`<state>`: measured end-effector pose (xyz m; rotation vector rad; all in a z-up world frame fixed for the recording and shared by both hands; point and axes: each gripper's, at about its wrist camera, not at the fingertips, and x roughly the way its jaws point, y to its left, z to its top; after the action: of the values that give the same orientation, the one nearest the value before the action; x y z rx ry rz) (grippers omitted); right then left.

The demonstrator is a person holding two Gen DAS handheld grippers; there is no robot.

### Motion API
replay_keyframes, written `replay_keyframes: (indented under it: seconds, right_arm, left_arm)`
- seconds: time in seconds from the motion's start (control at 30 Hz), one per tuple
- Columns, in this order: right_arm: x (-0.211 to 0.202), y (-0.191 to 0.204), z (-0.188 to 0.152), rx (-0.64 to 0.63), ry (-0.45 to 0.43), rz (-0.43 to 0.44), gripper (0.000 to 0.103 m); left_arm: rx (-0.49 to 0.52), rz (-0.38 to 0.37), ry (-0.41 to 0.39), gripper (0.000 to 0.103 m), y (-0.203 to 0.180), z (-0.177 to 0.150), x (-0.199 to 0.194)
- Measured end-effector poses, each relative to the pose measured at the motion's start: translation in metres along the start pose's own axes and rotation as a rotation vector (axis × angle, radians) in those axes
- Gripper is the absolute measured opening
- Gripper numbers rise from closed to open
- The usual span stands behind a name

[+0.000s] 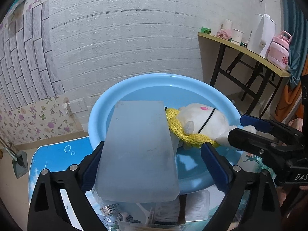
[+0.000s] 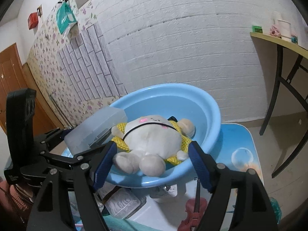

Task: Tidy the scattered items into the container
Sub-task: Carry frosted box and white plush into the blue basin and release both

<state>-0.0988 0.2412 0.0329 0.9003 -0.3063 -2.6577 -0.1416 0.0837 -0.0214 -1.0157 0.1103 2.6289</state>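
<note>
A light blue basin (image 1: 100,107) stands on a blue table; it also shows in the right wrist view (image 2: 209,104). My left gripper (image 1: 152,163) is open around a frosted plastic box (image 1: 136,150), which leans on the left finger over the basin's near rim; the right finger stands apart. The box shows in the right wrist view (image 2: 96,127). My right gripper (image 2: 152,159) is open around a white plush toy with yellow mesh clothes (image 2: 152,140), which lies over the basin's near rim. The toy shows in the left wrist view (image 1: 202,123), as does the right gripper (image 1: 248,127).
On the table in front of the basin lie a clear packet of white items (image 2: 123,202), a small red toy violin (image 2: 194,211), a metal fork (image 1: 109,209) and other clear packets (image 1: 196,206). A yellow side table (image 1: 240,48) with cups and a pink bottle stands at right.
</note>
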Motion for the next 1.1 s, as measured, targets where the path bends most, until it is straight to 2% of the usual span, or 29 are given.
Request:
replay_keyframes:
  seconds: [0.3,0.53,0.73,1.1]
  right_arm:
    - [-0.005,0.000,0.001,0.006,-0.012,0.009,0.077]
    - [-0.012,0.008,-0.002,-0.017,-0.031,0.018,0.077]
    - [-0.004,0.011,-0.006,-0.025,-0.005,0.014,0.078]
    - [-0.017,0.014,-0.010,-0.032,-0.016,0.004,0.078]
  left_arm:
    - [0.010,0.006,0.009,0.096,-0.003,-0.002,-0.001]
    - [0.010,0.016,-0.023,0.096,-0.001,-0.004,-0.012]
    - [-0.006,0.014,-0.026,0.096,0.003,-0.005,-0.016]
    - [0.000,-0.009,-0.118,0.096,0.005,-0.008,-0.064]
